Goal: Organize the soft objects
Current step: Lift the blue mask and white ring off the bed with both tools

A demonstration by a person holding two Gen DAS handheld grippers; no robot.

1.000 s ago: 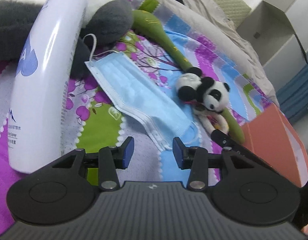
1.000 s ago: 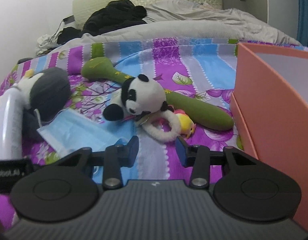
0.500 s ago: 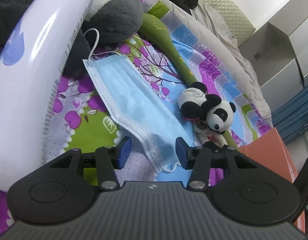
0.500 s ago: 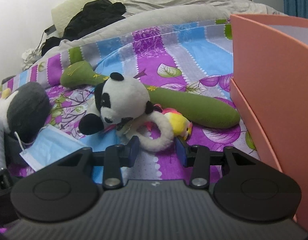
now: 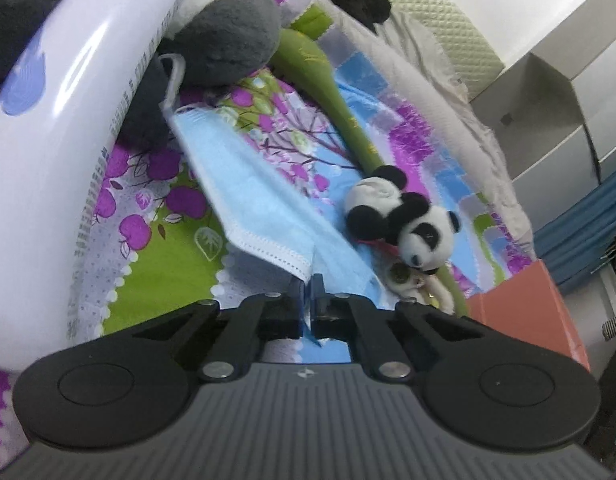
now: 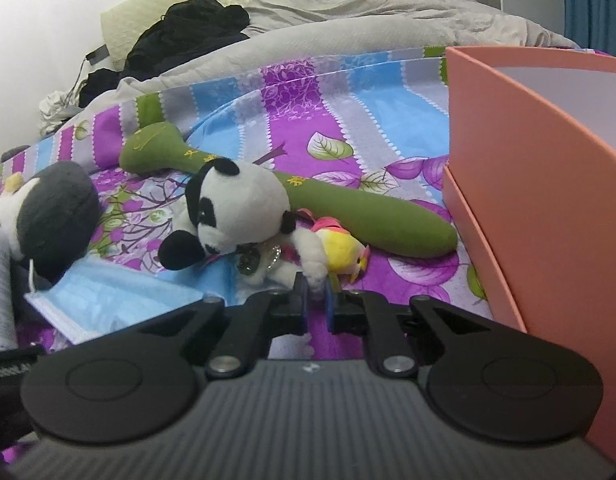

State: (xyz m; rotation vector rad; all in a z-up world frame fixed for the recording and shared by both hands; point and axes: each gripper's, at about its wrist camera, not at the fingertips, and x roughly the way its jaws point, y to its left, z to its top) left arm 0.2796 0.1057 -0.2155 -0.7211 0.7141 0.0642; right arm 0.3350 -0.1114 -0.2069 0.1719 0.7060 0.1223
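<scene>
A blue face mask (image 5: 252, 188) lies on the patterned bedspread; my left gripper (image 5: 307, 288) is shut on its near edge. It also shows in the right wrist view (image 6: 108, 300). A small panda plush (image 6: 232, 212) with a white ring loop (image 6: 314, 258) and a yellow bird toy (image 6: 344, 256) lies by a long green plush (image 6: 348, 216). My right gripper (image 6: 316, 294) is shut on the white ring loop. The panda also shows in the left wrist view (image 5: 408, 224).
An orange box (image 6: 528, 168) stands at the right, also seen in the left wrist view (image 5: 524, 308). A white bottle (image 5: 68, 128) and a grey-white plush (image 5: 228, 36) lie at the left. Dark clothes (image 6: 180, 40) and a grey blanket lie at the bed's far end.
Both grippers moved forward and closed: the left on the mask's edge, the right on the panda's white ring loop.
</scene>
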